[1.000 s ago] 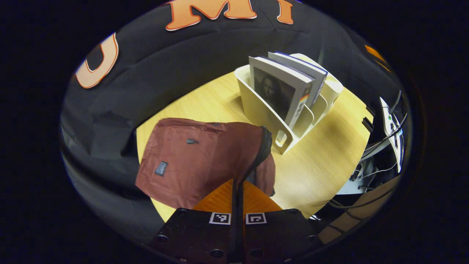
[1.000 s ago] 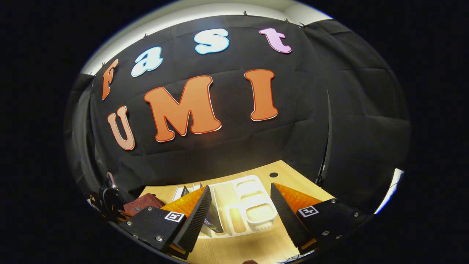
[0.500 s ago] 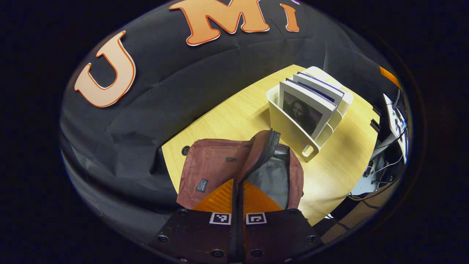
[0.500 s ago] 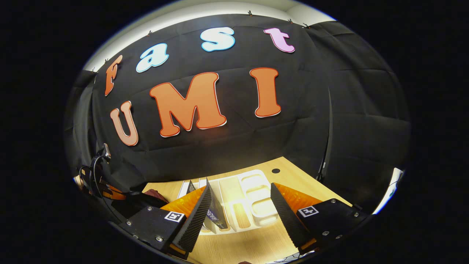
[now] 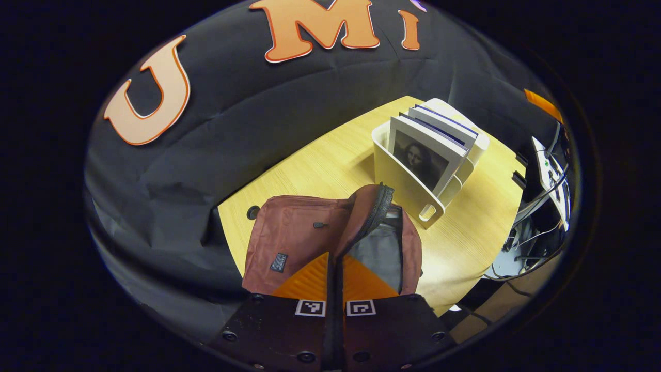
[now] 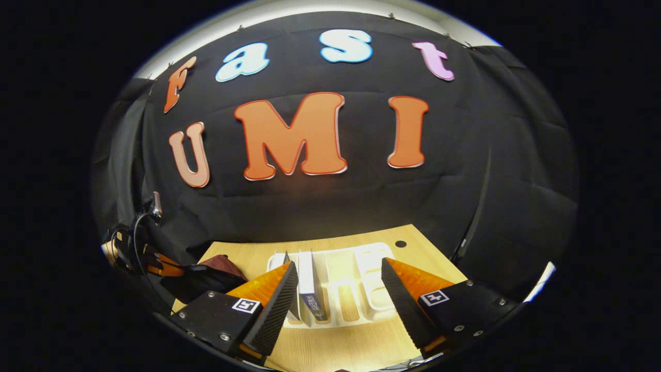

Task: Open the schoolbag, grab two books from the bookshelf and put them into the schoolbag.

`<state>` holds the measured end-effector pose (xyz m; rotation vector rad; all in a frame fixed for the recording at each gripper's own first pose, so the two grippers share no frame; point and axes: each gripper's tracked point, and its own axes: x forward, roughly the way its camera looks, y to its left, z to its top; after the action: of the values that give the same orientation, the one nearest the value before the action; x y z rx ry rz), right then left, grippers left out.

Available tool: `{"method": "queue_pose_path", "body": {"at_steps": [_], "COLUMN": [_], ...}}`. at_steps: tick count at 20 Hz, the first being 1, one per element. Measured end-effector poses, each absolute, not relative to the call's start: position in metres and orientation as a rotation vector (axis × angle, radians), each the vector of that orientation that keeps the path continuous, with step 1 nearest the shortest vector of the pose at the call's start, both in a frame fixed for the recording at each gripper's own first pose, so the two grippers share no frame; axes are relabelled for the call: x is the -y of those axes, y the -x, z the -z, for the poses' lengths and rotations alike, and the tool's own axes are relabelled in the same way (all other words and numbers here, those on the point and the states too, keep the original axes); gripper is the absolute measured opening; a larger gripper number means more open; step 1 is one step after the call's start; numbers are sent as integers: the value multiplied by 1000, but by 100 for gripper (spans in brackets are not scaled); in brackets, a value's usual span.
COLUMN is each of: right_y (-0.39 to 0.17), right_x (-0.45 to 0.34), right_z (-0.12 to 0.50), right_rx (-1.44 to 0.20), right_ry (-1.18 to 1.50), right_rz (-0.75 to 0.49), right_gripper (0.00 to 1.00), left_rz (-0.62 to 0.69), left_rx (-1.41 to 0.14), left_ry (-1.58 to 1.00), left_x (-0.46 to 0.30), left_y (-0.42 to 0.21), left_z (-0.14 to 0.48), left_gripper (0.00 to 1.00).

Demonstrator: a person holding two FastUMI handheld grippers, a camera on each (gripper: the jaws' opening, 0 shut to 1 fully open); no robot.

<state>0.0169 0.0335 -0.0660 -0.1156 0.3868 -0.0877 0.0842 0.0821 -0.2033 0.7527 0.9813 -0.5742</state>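
Observation:
The reddish-brown schoolbag [image 5: 289, 243] lies on the wooden table [image 5: 320, 165]. My left gripper [image 5: 334, 257] is shut on the black zipper edge of its flap [image 5: 373, 206] and holds the flap raised, so the grey lining [image 5: 379, 248] shows. Behind the bag stands the white bookshelf [image 5: 408, 188] with upright books [image 5: 421, 157] in it. In the right gripper view, my right gripper [image 6: 338, 275] hangs open above the bookshelf [image 6: 356, 307], with the books [image 6: 309, 284] close to its left finger. The schoolbag [image 6: 222, 262] sits at the far left.
Cables and white equipment [image 5: 547, 175] hang off the table's right edge in the left gripper view. A round cable hole [image 5: 253, 212] sits in the table beside the bag. Another hole [image 6: 400, 243] lies behind the shelf.
The left gripper lifted the bag's flap, so the grey lining came into sight. The right gripper turned left, bringing the shelf and books more squarely between its open fingers.

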Motion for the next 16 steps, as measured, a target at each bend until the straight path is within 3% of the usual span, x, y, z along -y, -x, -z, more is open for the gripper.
{"method": "queue_pose_path", "body": {"at_steps": [7, 10, 16], "right_y": [-95, -118, -122], "right_x": [-131, -161, -166], "right_z": [40, 72, 183], "right_rx": [-513, -689, -1098], "right_ry": [189, 180, 173], "right_rz": [-96, -151, -120], "right_gripper": [96, 97, 98], "left_rz": [586, 576, 569], "left_rx": [-981, -999, -1014], "left_ry": [-721, -691, -665], "left_x": [-88, -93, -103], "left_y": [-83, -83, -87], "left_z": [205, 205, 207], "left_gripper": [1, 1, 1]}}
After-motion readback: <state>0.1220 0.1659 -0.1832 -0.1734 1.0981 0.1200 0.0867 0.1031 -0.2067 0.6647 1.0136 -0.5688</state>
